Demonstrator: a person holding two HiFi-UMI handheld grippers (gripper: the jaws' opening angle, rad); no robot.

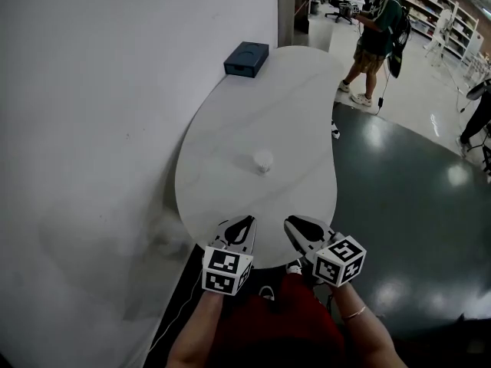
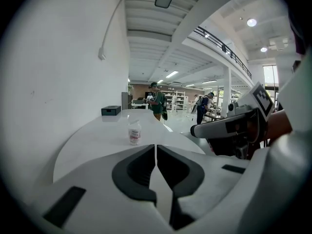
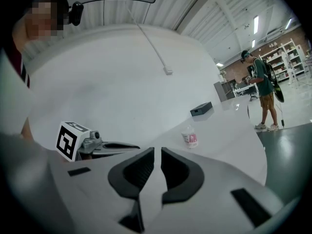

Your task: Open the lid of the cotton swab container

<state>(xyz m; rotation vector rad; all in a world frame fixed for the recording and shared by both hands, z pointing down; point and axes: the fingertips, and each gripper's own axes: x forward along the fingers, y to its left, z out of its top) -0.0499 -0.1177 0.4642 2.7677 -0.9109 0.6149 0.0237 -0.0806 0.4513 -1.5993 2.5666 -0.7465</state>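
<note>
The cotton swab container (image 1: 263, 161) is a small clear tub with a white lid and stands upright near the middle of the white table (image 1: 268, 90). It is far ahead of both grippers in the left gripper view (image 2: 134, 133) and the right gripper view (image 3: 190, 138). My left gripper (image 1: 243, 222) hovers at the table's near edge, shut, with nothing in it (image 2: 156, 146). My right gripper (image 1: 291, 222) hangs beside it, its jaws a narrow slit apart and empty (image 3: 157, 150). Neither touches the container.
A dark blue box (image 1: 246, 58) lies at the table's far end by the white wall. A person (image 1: 376, 37) with a backpack stands on the shiny floor beyond the table's far right. The table's right edge curves inward.
</note>
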